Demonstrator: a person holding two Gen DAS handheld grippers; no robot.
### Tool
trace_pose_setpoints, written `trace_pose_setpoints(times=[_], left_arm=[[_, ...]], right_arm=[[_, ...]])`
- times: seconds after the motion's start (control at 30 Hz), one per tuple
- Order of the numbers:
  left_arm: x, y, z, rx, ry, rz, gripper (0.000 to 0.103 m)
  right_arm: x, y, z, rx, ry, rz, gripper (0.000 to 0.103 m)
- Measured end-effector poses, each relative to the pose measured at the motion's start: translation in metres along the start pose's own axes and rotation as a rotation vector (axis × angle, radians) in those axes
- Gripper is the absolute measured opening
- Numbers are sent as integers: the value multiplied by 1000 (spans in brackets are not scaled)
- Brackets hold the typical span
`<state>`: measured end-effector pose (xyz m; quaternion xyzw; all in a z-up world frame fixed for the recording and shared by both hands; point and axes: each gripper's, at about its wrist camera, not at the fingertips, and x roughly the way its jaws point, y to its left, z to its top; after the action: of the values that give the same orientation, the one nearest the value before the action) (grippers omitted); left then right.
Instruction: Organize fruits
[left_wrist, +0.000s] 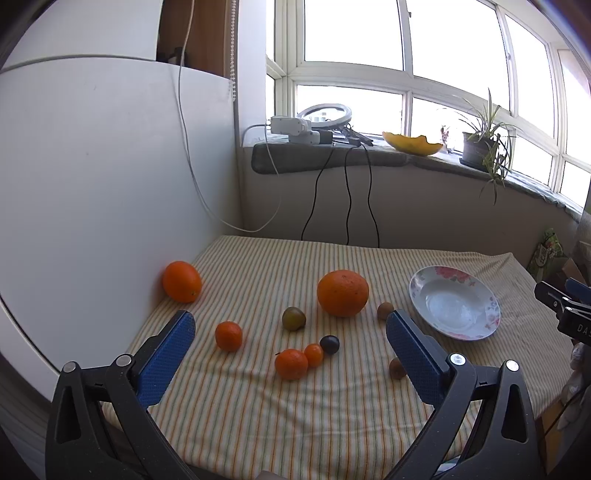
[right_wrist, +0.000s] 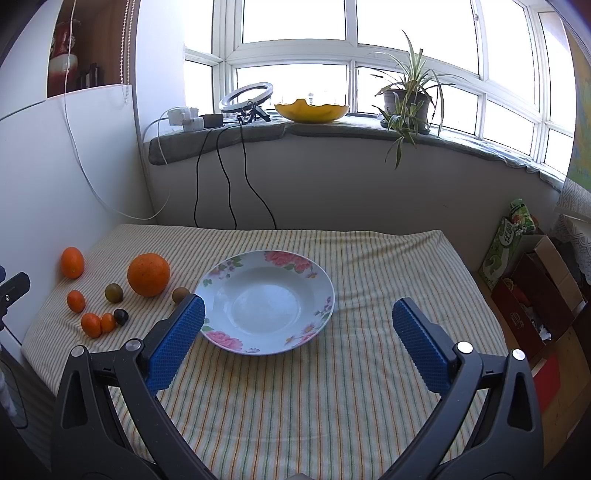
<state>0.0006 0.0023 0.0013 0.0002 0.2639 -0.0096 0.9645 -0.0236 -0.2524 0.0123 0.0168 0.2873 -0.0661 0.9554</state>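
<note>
Surface: a table under a striped cloth (right_wrist: 332, 387) is carrying everything; a white panel is standing along its left edge.
Plate: a flowered plate (right_wrist: 317, 291) is sitting empty near the middle of the table, toward the right of the fruit.
Large fruit: a big orange (left_wrist: 342, 293) is lying just left of the plate; a second orange (left_wrist: 182, 281) is resting against the white panel at the left edge.
Small fruit: three small tangerines (left_wrist: 291, 364), a greenish fruit (left_wrist: 293, 318), a dark plum (left_wrist: 329, 344) and two brown kiwi-like fruits (left_wrist: 385, 310) are lying scattered toward the near left; the plum and two tangerines are sitting close together, seemingly touching.
Left gripper (left_wrist: 290, 332): hovering over the small fruit, tilting downward, fingers standing wide, holding nothing.
Right gripper (right_wrist: 298, 319): hovering before the plate, fingers spread wide, empty.
Step in hand: likely choosing a first fruit for the plate.
Handling advice: taking an isolated fruit first; straddling it squarely; closing gently, since round fruit is prone to rolling on cloth.
</note>
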Motion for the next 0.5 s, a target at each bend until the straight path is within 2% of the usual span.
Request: trace_pose_setpoints(times=[0.5], left_arm=[[0, 0, 0, 0, -4, -2, 103]], right_arm=[[3, 3, -3, 0, 11, 12, 103]])
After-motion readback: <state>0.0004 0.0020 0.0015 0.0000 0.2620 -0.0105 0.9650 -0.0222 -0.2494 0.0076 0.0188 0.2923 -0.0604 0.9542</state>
